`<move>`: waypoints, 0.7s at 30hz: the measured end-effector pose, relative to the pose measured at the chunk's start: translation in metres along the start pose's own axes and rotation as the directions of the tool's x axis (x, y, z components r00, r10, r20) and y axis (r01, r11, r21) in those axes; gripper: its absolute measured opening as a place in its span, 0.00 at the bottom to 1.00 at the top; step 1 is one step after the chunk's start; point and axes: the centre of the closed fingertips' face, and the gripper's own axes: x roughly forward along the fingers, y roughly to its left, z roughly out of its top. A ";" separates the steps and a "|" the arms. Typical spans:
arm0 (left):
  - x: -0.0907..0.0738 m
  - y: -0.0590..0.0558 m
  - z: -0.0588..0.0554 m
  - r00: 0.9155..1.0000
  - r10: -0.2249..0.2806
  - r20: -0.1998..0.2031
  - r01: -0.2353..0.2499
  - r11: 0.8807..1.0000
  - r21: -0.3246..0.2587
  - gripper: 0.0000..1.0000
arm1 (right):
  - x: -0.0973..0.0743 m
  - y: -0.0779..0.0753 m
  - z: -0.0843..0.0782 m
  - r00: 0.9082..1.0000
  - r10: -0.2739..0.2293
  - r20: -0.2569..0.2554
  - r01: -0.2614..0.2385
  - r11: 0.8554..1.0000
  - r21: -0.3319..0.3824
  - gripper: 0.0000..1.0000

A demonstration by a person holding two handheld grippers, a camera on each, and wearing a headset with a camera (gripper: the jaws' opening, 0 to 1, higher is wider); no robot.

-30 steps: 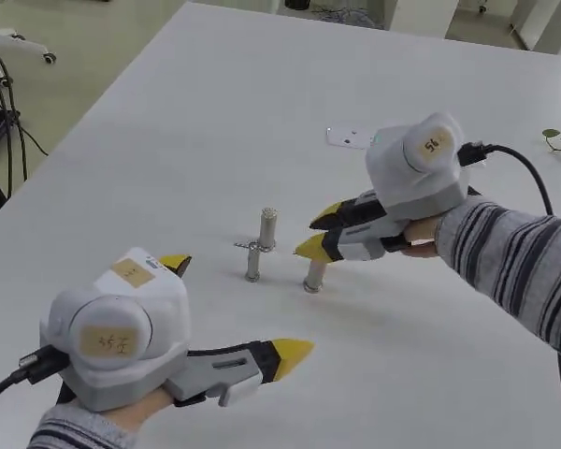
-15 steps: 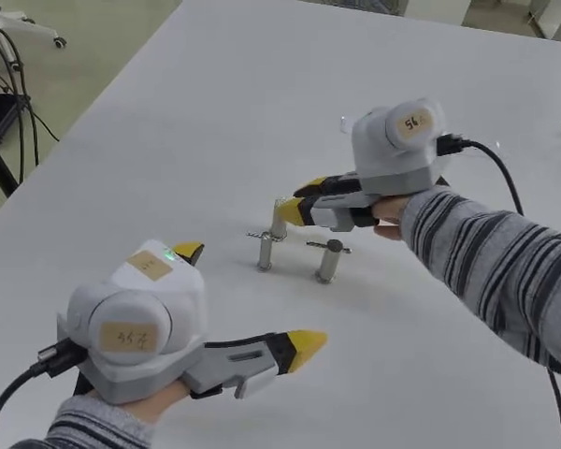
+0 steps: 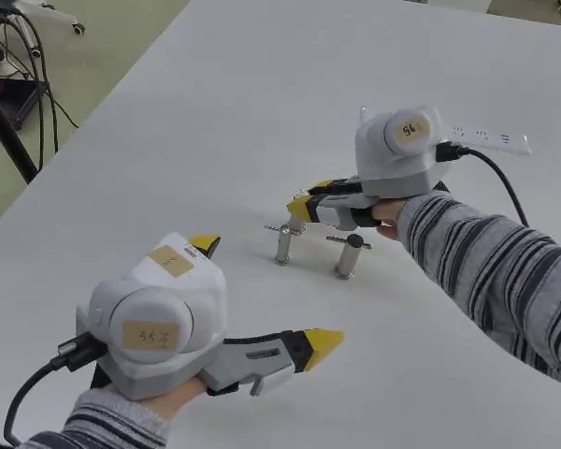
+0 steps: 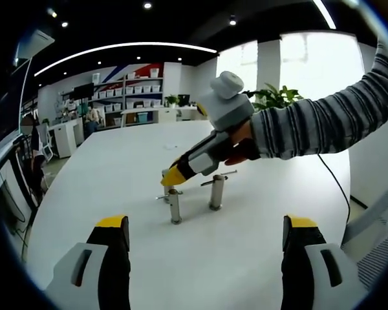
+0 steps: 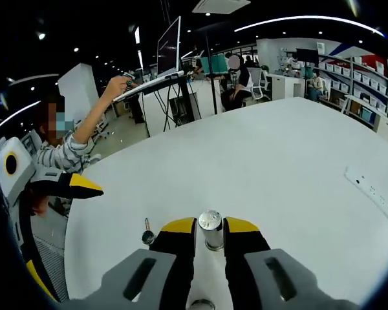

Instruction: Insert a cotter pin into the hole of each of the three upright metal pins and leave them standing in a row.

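Well in front of the gripped pin (image 5: 211, 226), closest to the person, the left gripper (image 3: 264, 292) hangs over the white table (image 3: 168, 122). Its yellow-tipped jaws are spread wide with nothing between them. Just short of the gripped pin in the head view stands the front-left pin (image 3: 282, 247), upright, with a cotter pin (image 3: 277, 227) through its top, sticking out sideways. Near the gripped pin, forward and to the right of it, the front-right pin (image 3: 348, 258) also stands upright, with a second cotter pin (image 3: 340, 239) across its head. The gripped pin itself is upright, clamped between the jaws of the right gripper (image 3: 301, 208), which cover its shaft below the round top. Whether its foot rests on the table cannot be told. A striped sleeve (image 3: 486, 271) runs off to the right of that pin. Well beyond it lies a white power strip (image 3: 491, 138).
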 end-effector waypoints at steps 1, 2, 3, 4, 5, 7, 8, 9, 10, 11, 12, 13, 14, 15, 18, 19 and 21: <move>0.000 0.001 0.000 1.000 0.002 -0.002 -0.002 1.000 0.000 0.98 | 0.001 0.000 -0.001 1.000 -0.001 -0.001 0.001 1.000 0.000 0.11; -0.001 0.001 -0.001 1.000 0.004 -0.003 -0.004 1.000 0.000 0.98 | 0.001 0.000 -0.001 1.000 -0.007 0.000 0.007 1.000 -0.007 0.10; -0.001 0.002 -0.001 1.000 0.005 -0.004 -0.005 1.000 -0.001 0.98 | 0.001 -0.001 0.000 1.000 -0.009 0.002 0.009 1.000 -0.007 0.10; -0.001 0.003 -0.002 1.000 0.008 -0.005 -0.008 1.000 -0.004 0.98 | 0.001 -0.003 0.000 1.000 -0.011 0.002 0.011 1.000 -0.003 0.10; -0.002 0.003 -0.002 1.000 0.009 -0.006 -0.009 1.000 -0.006 0.97 | 0.001 -0.005 0.000 1.000 -0.016 0.003 0.016 1.000 -0.007 0.10; -0.002 0.002 -0.002 1.000 0.007 -0.006 -0.007 1.000 -0.006 0.97 | 0.000 -0.003 0.000 1.000 -0.023 0.005 0.024 0.999 -0.023 0.09; -0.002 0.002 -0.002 1.000 0.007 -0.007 -0.007 1.000 -0.004 0.97 | -0.001 -0.002 0.000 1.000 -0.027 0.005 0.027 0.999 -0.029 0.09; -0.002 0.001 -0.002 1.000 0.006 -0.008 -0.006 1.000 -0.001 0.97 | -0.001 -0.003 0.000 0.999 -0.032 0.001 0.032 0.999 -0.043 0.09; -0.002 0.001 -0.002 1.000 0.005 -0.008 -0.005 1.000 0.001 0.97 | -0.002 -0.002 0.000 1.000 -0.031 -0.005 0.030 0.999 -0.045 0.09; -0.002 0.000 -0.002 1.000 0.003 -0.009 -0.003 1.000 0.003 0.97 | -0.003 -0.003 0.000 0.999 -0.035 -0.009 0.034 0.998 -0.045 0.08; -0.002 0.000 -0.002 1.000 0.001 -0.010 -0.001 1.000 0.003 0.97 | -0.004 -0.004 0.000 0.999 -0.043 -0.015 0.043 0.998 -0.047 0.08; -0.001 -0.001 -0.002 1.000 0.000 -0.011 0.000 1.000 0.004 0.97 | -0.005 -0.004 0.000 0.999 -0.047 -0.019 0.046 0.998 -0.046 0.08; -0.002 -0.001 -0.002 1.000 0.000 -0.011 0.000 1.000 0.007 0.97 | -0.008 -0.006 -0.001 0.998 -0.057 -0.022 0.056 0.997 -0.058 0.08; -0.002 -0.001 -0.002 1.000 0.000 -0.009 0.000 1.000 0.010 0.97 | -0.010 -0.007 -0.003 0.998 -0.065 -0.023 0.063 0.996 -0.063 0.08; -0.002 -0.001 -0.001 1.000 0.001 -0.009 -0.001 1.000 0.012 0.97 | -0.018 -0.011 -0.008 0.996 -0.084 -0.028 0.083 0.995 -0.057 0.08; -0.002 -0.001 -0.001 1.000 0.001 -0.009 -0.001 1.000 0.012 0.97 | -0.021 -0.012 -0.009 0.996 -0.090 -0.029 0.088 0.995 -0.054 0.08; -0.002 -0.001 0.000 1.000 0.000 -0.008 0.000 1.000 0.015 0.97 | -0.027 -0.015 -0.012 0.994 -0.102 -0.033 0.101 0.994 -0.053 0.08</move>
